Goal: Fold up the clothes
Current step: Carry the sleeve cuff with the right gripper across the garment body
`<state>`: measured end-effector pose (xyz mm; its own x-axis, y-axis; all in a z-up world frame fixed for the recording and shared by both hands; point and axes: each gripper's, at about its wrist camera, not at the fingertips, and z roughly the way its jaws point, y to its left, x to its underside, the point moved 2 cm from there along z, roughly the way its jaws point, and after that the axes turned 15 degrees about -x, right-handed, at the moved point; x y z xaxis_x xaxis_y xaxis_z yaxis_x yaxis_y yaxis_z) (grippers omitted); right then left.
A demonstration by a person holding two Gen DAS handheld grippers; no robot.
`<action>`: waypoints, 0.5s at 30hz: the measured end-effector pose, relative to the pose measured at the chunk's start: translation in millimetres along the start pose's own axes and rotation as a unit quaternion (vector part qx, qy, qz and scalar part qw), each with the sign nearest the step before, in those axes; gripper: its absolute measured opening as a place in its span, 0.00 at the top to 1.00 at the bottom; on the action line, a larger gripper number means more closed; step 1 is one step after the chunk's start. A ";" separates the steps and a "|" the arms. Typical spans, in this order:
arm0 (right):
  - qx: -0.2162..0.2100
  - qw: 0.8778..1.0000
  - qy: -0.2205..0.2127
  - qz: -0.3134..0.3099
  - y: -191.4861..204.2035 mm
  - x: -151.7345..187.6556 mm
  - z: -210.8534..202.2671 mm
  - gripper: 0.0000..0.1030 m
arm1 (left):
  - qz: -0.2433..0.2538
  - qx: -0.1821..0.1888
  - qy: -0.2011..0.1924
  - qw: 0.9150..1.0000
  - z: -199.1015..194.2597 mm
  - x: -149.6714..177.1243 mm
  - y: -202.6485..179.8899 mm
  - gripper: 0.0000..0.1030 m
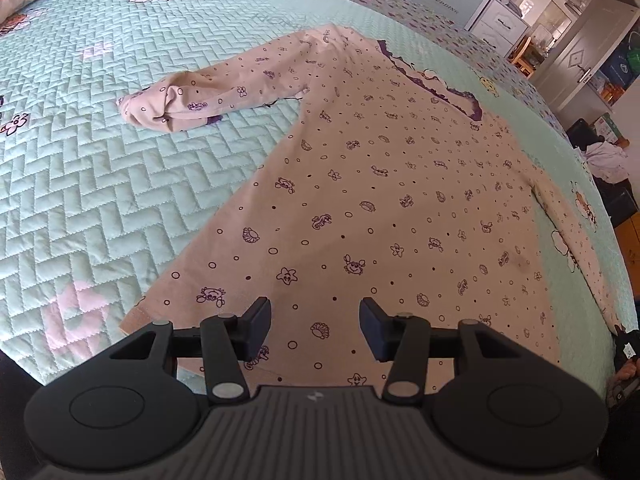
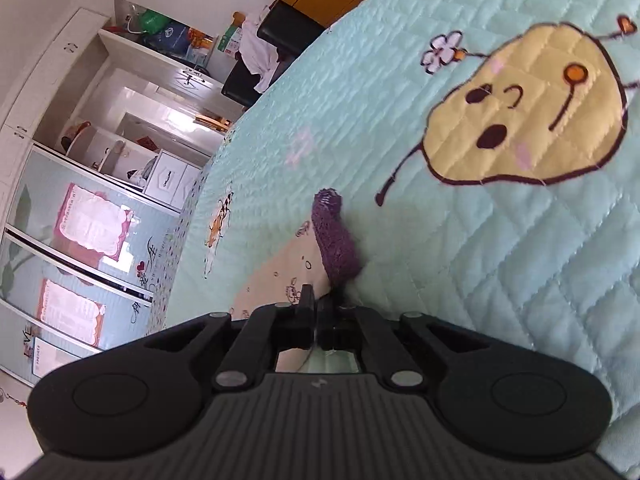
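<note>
Left gripper (image 1: pixel 315 326) spread above shirt (image 1: pixel 380 200) hem; right gripper (image 2: pixel 318 304) pinching purple cuff (image 2: pixel 334 240) (quilt (image 2: pixel 500 280) beneath).

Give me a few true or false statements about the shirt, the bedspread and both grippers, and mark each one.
1. The left gripper hangs open over the shirt. True.
2. The right gripper is open and holds nothing. False: its jaws are shut on the purple cuff.
3. The shirt is already folded into a neat stack. False: its body lies spread flat on the bedspread.
4. The bedspread is plain red. False: it is quilted pale green with cartoon figures.
5. The shirt's far sleeve lies bunched at its end. True.
</note>
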<state>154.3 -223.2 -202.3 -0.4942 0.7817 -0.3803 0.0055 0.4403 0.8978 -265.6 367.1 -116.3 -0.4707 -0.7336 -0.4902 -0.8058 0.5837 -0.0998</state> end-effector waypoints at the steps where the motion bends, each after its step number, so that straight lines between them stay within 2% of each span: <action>1: 0.000 1.000 0.004 0.004 -2.0 0.4 1.2 0.94 | -0.005 -0.002 -0.001 1.000 -0.8 0.2 3.1 0.49; 3: -0.001 1.000 0.013 0.011 -5.9 1.3 3.7 0.94 | -0.013 -0.003 -0.003 1.000 -2.8 0.4 8.1 0.49; 4: -0.001 1.000 0.017 0.015 -7.9 1.8 4.9 0.90 | -0.014 -0.002 -0.004 1.000 -4.1 0.3 8.9 0.49; 5: -0.002 0.999 0.026 0.022 -11.7 1.0 7.7 0.82 | -0.016 -0.001 -0.006 1.000 -5.5 0.1 9.8 0.49; 7: -0.006 0.999 0.020 0.030 -15.0 0.7 3.2 0.86 | -0.016 0.003 -0.010 1.000 -8.6 -0.2 9.2 0.49; 10: -0.006 0.999 0.006 0.038 -18.1 0.1 -7.1 0.86 | -0.017 0.008 -0.017 1.000 -12.3 -2.5 10.4 0.49; 13: 0.007 0.999 -0.012 0.036 -18.3 -1.5 -22.5 0.87 | -0.043 0.007 -0.029 0.999 -12.3 -11.3 25.4 0.49; 15: 0.023 0.999 -0.023 0.011 -7.0 0.4 -35.4 0.86 | -0.061 0.007 -0.037 0.997 -12.3 -17.2 35.5 0.49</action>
<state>123.3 -241.6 -200.8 -0.4528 0.8105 -0.3715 0.0564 0.4419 0.8953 -290.5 396.2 -100.8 -0.3413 -0.7714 -0.5371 -0.8500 0.4973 -0.1740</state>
